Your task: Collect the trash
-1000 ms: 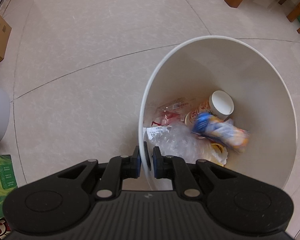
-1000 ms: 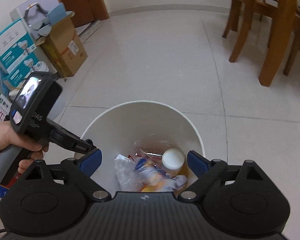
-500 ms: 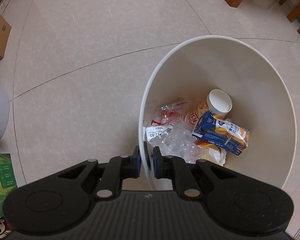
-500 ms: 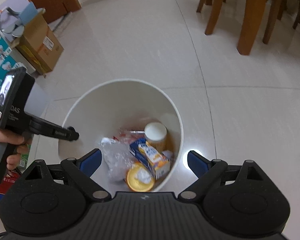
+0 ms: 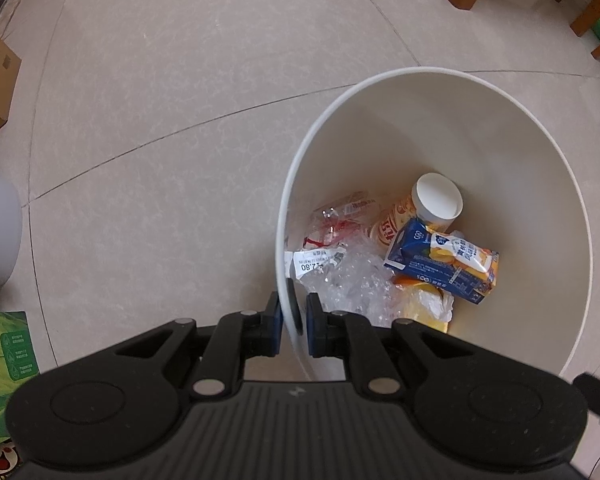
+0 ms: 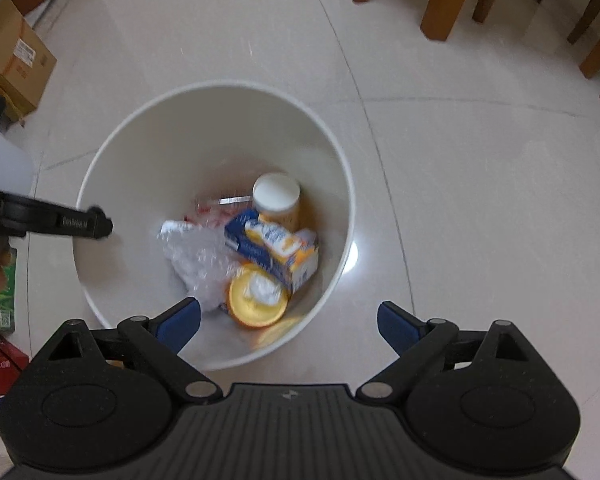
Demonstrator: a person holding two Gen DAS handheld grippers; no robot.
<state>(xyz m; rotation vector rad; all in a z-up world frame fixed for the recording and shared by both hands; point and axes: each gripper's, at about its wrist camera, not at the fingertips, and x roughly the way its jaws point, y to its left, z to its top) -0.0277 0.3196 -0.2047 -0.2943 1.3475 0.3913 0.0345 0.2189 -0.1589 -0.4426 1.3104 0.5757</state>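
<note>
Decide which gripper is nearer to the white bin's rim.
Left. The left gripper is clamped on the white bin at its rim; the right gripper hangs open above the near edge, touching nothing.

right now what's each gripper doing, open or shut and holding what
Left gripper: shut on the rim of the white bin.
Right gripper: jaws wide open, holding nothing, above the bin.

My left gripper (image 5: 291, 322) is clamped on the near rim of the white bin (image 5: 540, 152). Inside I see a blue and orange carton (image 5: 440, 264) on crumpled clear plastic (image 5: 352, 276), with a white-capped bottle (image 5: 436, 202) just beyond.
</note>
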